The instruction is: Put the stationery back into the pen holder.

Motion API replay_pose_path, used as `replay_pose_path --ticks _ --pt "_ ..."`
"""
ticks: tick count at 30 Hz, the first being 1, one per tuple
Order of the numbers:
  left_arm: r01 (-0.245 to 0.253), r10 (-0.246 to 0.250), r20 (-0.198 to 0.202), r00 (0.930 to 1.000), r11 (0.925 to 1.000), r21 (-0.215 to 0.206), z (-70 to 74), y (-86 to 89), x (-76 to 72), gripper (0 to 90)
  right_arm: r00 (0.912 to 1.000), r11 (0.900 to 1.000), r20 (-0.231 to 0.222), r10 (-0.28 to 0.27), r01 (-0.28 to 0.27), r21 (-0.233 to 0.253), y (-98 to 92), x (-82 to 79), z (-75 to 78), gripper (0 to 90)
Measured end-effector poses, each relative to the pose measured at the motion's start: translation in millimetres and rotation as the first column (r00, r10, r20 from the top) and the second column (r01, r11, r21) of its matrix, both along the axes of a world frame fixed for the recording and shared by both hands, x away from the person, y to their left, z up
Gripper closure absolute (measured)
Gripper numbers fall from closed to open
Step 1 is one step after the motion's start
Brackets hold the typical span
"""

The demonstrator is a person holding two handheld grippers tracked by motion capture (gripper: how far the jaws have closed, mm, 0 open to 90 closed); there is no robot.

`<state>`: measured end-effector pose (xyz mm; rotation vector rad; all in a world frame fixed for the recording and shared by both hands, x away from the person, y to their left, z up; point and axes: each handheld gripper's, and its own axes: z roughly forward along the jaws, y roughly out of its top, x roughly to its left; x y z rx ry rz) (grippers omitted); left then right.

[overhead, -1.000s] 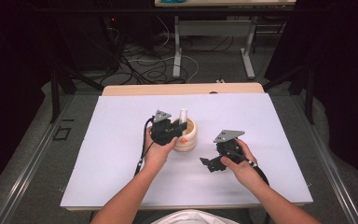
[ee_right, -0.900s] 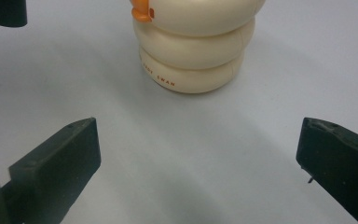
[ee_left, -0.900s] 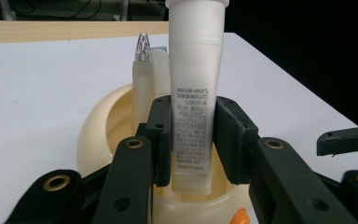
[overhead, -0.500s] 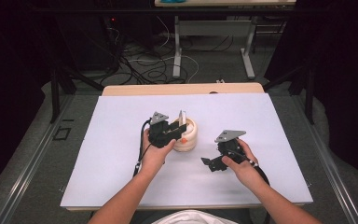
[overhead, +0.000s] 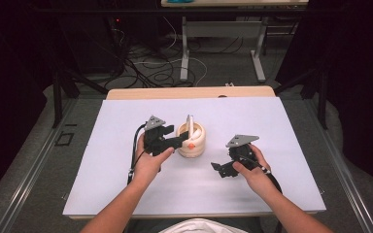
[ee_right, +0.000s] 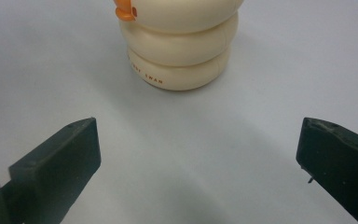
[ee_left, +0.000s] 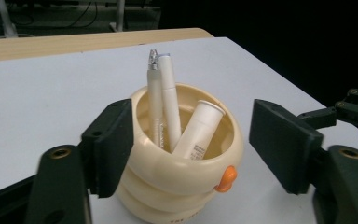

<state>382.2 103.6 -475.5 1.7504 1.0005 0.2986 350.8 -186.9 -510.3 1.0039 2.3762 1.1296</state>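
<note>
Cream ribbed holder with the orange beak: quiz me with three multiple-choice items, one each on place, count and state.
1. Where does the cream ribbed holder stand?
A. between the left gripper's open jaws
B. under the right gripper
C. on the floor
2. How many white pen-like tubes stand in it?
A. one
B. three
C. six
3. How is the right gripper?
A. shut on a tube
B. open, holding nothing
C. shut on the holder

Answers: 1 A, the left gripper has a jaw on each side of the holder. 2 B, two slim ones and a thicker one lean inside. 3 B, its jaws stand wide apart over bare white table.
</note>
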Motion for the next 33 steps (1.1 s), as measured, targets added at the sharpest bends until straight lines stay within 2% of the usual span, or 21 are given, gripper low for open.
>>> replay_pose_path --ticks 2,4,6,8,10,11,14,15,18,19,22,25,26,29,33 --pt "0.002 -0.003 0.016 0.9999 0.9999 0.012 0.3 6.0 -1.8 25.9 1.0000 1.000 0.008 0.002 -0.002 0.006 -0.8 0.7 -0.4 0.0" --pt "0.009 -0.010 0.024 0.9997 0.9994 0.034 0.1 12.8 -2.5 21.3 1.0000 1.000 -0.004 -0.003 0.003 0.003 -2.1 -0.2 0.8 0.0" --pt "0.004 -0.005 0.014 0.9999 0.9995 0.031 -0.6 19.3 -4.0 21.2 1.0000 1.000 -0.005 -0.005 0.005 -0.002 -3.4 -0.1 1.7 0.0" --pt "0.004 -0.005 0.026 0.9997 0.9988 0.050 -1.5 26.6 -4.4 20.7 0.9999 1.000 0.008 -0.013 0.013 0.017 -3.8 0.9 1.0 0.0" --pt "-0.002 -0.001 0.044 0.9990 0.9978 0.067 -1.8 34.3 -5.1 20.2 0.9997 1.000 0.014 -0.020 0.020 0.015 -5.6 2.1 0.7 0.0" --pt "-0.008 0.004 0.050 0.9987 0.9975 0.070 -1.8 37.6 -5.8 20.2 0.9998 1.000 -0.002 -0.022 0.022 0.011 -6.7 2.2 1.5 0.0" --pt "-0.022 0.016 0.081 0.9966 0.9971 0.073 -1.2 47.5 -8.1 20.2 0.9994 0.999 -0.010 -0.033 0.034 0.018 -9.8 3.3 1.7 0.0" --pt "-0.023 0.017 0.081 0.9965 0.9976 0.066 -1.1 50.8 -8.8 20.2 0.9991 0.999 0.003 -0.042 0.042 0.035 -10.4 4.1 0.6 0.0" --pt "-0.035 0.032 0.065 0.9973 0.9982 0.047 -1.8 60.3 -12.6 20.2 0.9987 0.998 -0.006 -0.051 0.051 0.032 -15.7 5.5 2.6 0.0" --pt "-0.036 0.032 0.071 0.9970 0.9984 0.044 -2.7 63.9 -13.3 20.2 0.9979 0.997 0.000 -0.064 0.064 0.053 -16.3 5.7 2.1 0.0" --pt "-0.060 0.057 0.075 0.9956 0.9974 0.039 -5.7 73.6 -15.8 16.4 0.9969 0.995 0.002 -0.078 0.078 0.061 -22.3 7.5 2.7 0.0" --pt "-0.085 0.083 0.057 0.9949 0.9959 0.031 -8.3 83.3 -16.2 15.6 0.9954 0.993 -0.002 -0.096 0.096 0.073 -28.4 9.6 3.0 0.0" --pt "-0.099 0.098 0.046 0.9941 0.9951 0.011 -9.7 85.0 -16.4 14.4 0.9946 0.992 -0.010 -0.104 0.104 0.067 -30.5 10.1 3.4 0.0" --pt "-0.111 0.110 0.026 0.9936 0.9937 0.017 -13.9 93.2 -16.4 4.4 0.9918 0.989 0.000 -0.128 0.127 0.076 -36.6 12.8 2.2 0.0" --pt "-0.115 0.114 0.024 0.9932 0.9925 0.043 -21.4 102.8 -17.2 0.1 0.9879 0.984 -0.007 -0.155 0.155 0.090 -44.8 15.4 1.7 0.0"
